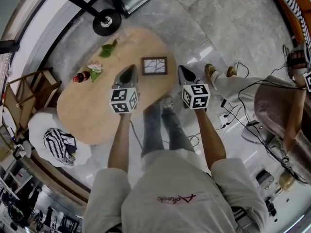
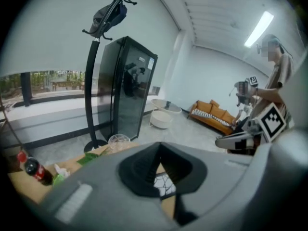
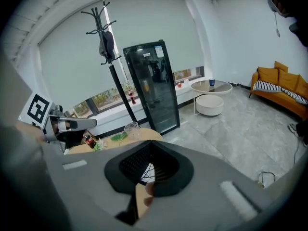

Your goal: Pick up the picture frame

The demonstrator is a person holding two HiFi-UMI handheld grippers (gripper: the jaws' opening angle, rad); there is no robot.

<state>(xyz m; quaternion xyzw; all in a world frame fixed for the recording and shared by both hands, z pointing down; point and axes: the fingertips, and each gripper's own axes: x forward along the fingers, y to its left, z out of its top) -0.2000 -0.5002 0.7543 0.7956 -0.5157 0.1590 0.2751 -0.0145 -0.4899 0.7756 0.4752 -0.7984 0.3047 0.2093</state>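
The picture frame (image 1: 154, 65), dark-edged with a branching line pattern, lies flat on the oval wooden table (image 1: 92, 115) near its far right edge. My left gripper (image 1: 130, 70) hovers just left of the frame, its jaws shut and empty. My right gripper (image 1: 182, 68) hangs just right of the frame, beyond the table edge, also shut on nothing. In the left gripper view a piece of the frame (image 2: 164, 184) shows below the closed tips of the left gripper (image 2: 160, 146). The right gripper view shows the frame (image 3: 149, 169) under the right gripper (image 3: 151, 146).
A cola bottle (image 1: 80, 76), white flowers (image 1: 95, 69), green leaves (image 1: 107, 50) and a glass (image 2: 118, 141) sit on the table's far left. A coat stand base (image 1: 107, 22) and black fridge (image 2: 130, 88) stand beyond. Cables (image 1: 233, 111) and another person (image 1: 286, 106) are at right.
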